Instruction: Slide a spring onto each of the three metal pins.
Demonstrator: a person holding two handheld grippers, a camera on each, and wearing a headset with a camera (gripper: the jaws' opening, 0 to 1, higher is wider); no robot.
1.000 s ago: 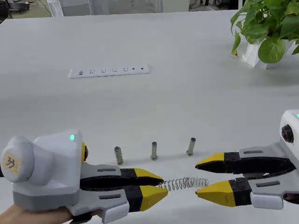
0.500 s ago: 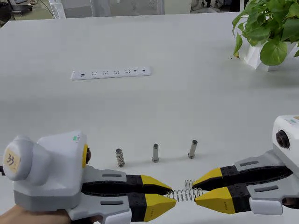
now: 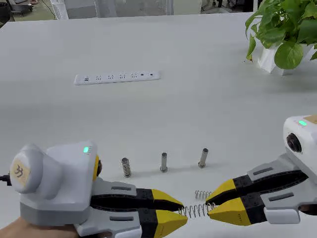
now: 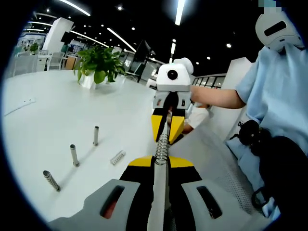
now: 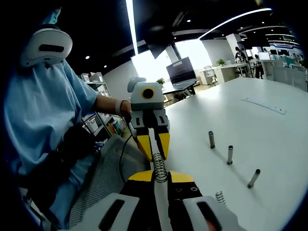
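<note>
Spring [image 3: 196, 210], a thin bright wire coil, hangs stretched between your two tools near the front of the surface [image 3: 198, 114], just before the pins. Your left gripper [image 3: 184, 211] pinches one end and your right gripper [image 3: 208, 207] the other. The left pin [image 3: 124, 160] already carries a fitted spring [image 3: 127, 169]. The middle pin [image 3: 163, 161] and right pin [image 3: 202, 157] stand bare, smooth steel posts. Next, I judge, release one end and thread it over the middle pin. A loose spring [image 3: 202, 194] lies nearby.
</note>
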